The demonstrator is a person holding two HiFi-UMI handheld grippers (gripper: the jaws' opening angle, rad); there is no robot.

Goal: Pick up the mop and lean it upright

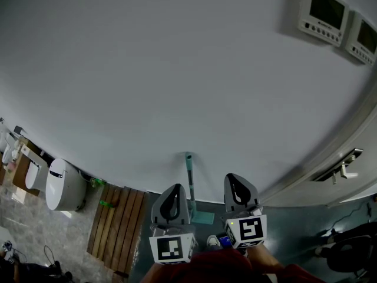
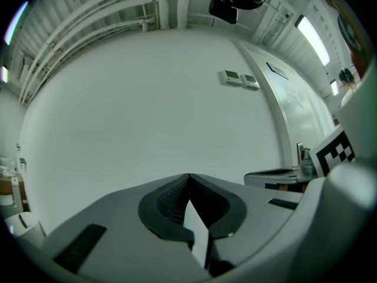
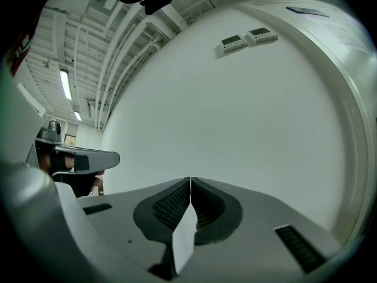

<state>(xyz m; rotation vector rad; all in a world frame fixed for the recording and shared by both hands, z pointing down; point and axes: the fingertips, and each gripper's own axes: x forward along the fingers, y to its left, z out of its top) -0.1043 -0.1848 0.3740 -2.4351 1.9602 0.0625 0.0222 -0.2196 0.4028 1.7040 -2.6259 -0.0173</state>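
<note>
The teal mop (image 1: pixel 189 178) stands upright against the white wall (image 1: pixel 177 69), its head on the floor at the wall's foot, so the task looks done; the left gripper (image 1: pixel 174 187) and right gripper (image 1: pixel 238 177), both closed tight and empty, need only back off without knocking it.

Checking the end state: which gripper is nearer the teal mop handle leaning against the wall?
Left. In the head view the left gripper sits just left of the mop handle; the right gripper stands clearly apart on its right.
</note>
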